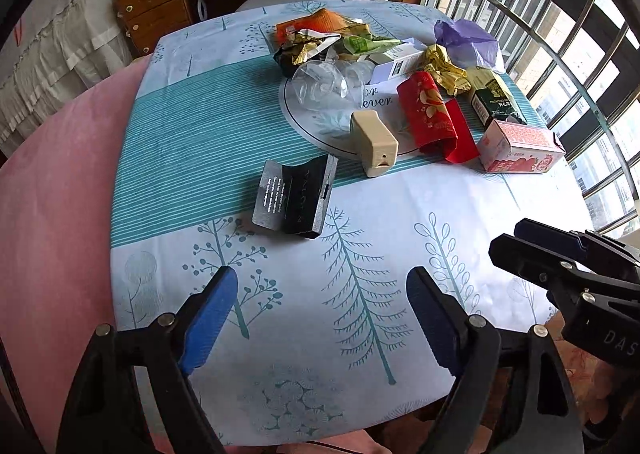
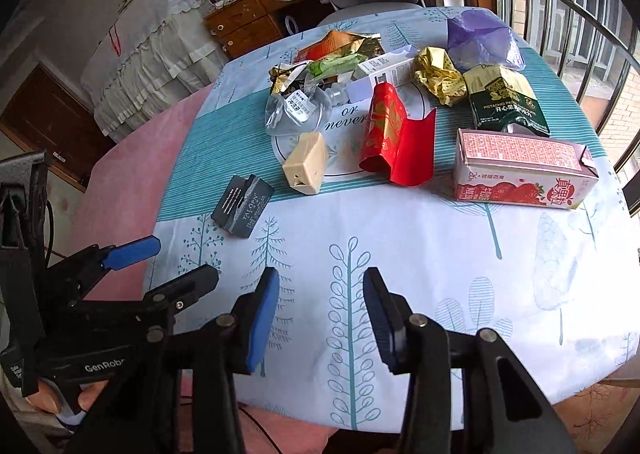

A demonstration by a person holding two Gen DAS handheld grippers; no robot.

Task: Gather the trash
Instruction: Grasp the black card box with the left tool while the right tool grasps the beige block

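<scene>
Wooden dresser (image 1: 154,12) beyond tree-print tablecloth (image 1: 360,294)

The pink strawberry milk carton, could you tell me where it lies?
The pink carton lies on its side at the table's right, near the window, beside the red wrapper.

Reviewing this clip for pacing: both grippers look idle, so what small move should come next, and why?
Probably ease the left gripper forward toward the flattened black cardboard box. Its jaws stand open and empty over the tree-print tablecloth, and that box lies nearest, apart from the pile. The right gripper is also open, holding nothing, so no trash has been grasped yet.
</scene>
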